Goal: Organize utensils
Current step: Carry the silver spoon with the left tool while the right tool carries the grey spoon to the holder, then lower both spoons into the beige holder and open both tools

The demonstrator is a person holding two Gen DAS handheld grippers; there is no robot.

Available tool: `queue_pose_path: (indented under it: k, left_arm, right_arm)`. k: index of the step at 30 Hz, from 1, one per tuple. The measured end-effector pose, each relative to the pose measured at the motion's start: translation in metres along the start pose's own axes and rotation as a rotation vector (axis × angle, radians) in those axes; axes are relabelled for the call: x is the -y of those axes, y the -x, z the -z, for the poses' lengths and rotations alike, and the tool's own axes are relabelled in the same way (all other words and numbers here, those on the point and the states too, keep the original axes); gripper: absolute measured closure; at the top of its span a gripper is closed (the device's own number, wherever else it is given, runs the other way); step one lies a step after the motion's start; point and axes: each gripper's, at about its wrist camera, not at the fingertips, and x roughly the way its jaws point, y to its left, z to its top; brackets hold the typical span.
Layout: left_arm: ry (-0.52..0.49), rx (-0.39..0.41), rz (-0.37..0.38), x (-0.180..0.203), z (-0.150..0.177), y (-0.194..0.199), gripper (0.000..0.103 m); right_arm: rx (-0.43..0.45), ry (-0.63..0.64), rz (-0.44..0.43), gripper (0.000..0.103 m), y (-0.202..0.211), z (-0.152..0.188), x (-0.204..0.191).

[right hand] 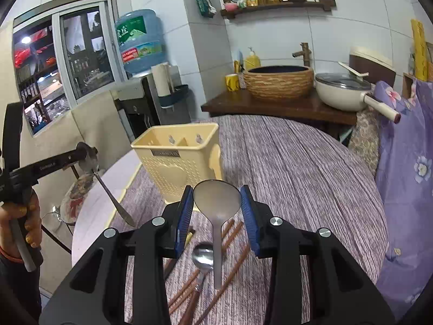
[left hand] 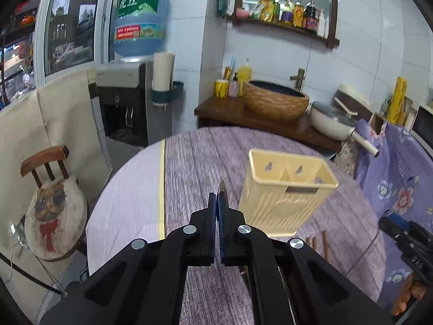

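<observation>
Right wrist view, utensil sorting, items listed from the work outward.

1. Large metal spoon [right hand: 217, 203]: bowl clamped between the blue pads of the right gripper [right hand: 217, 208], handle hanging down toward the camera. Held by the bowl, presumably so the handle can go into the holder first.

2. Small metal spoon [right hand: 107, 187]: bowl pinched in the closed left gripper [right hand: 89, 157], which a hand [right hand: 20, 224] carries clear of the table's near-left edge; handle slants down and free. In the left wrist view only the bowl's thin edge [left hand: 222, 189] shows above the shut pads.

3. Cream plastic utensil holder [right hand: 178, 162]: upright on the table, perforated front, two compartments visible, both apparently empty. It stands just beyond both grippers, between them, likely as the common destination.

4. Unsorted remainder on the table, beneath the right gripper: a wooden-handled spoon [right hand: 202, 257] and several reddish-brown chopsticks [right hand: 230, 276], lying loose and crossed.

5. Round table [right hand: 297, 176]: purple striped cloth, pale bare margin at the left edge.

6. Surroundings: woven basin [right hand: 278, 82] and lidded pan [right hand: 342, 89] on a dark counter behind; water dispenser [left hand: 121, 103]; chair with a cat cushion [left hand: 52, 205].

Status, judged: two pieces lifted, none yet in the holder.
</observation>
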Motion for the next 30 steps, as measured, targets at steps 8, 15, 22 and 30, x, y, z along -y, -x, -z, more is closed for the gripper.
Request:
queue_pose_path:
  k: [8, 15, 22, 30]
  left_arm:
    - [-0.010, 0.146, 0.003, 0.025, -0.064, 0.024, 0.100]
    - [-0.050, 0.231, -0.071, 0.052, -0.104, 0.014, 0.100]
    - [-0.120, 0.167, -0.115, 0.063, -0.073, -0.035, 0.100]
    - [-0.142, 0.089, -0.093, 0.063, -0.039, -0.065, 0.100]
  right_arm:
    - [0.211, 0.057, -0.033, 0.067, 0.014, -0.080, -0.039]
    - [0.342, 0.109, 0.030, 0.067, -0.007, -0.136, -0.066]
    - [0.268, 0.120, 0.065, 0.066, -0.061, -0.115, -0.059]
    - [0.165, 0.122, 0.060, 0.066, -0.097, -0.071, -0.043]
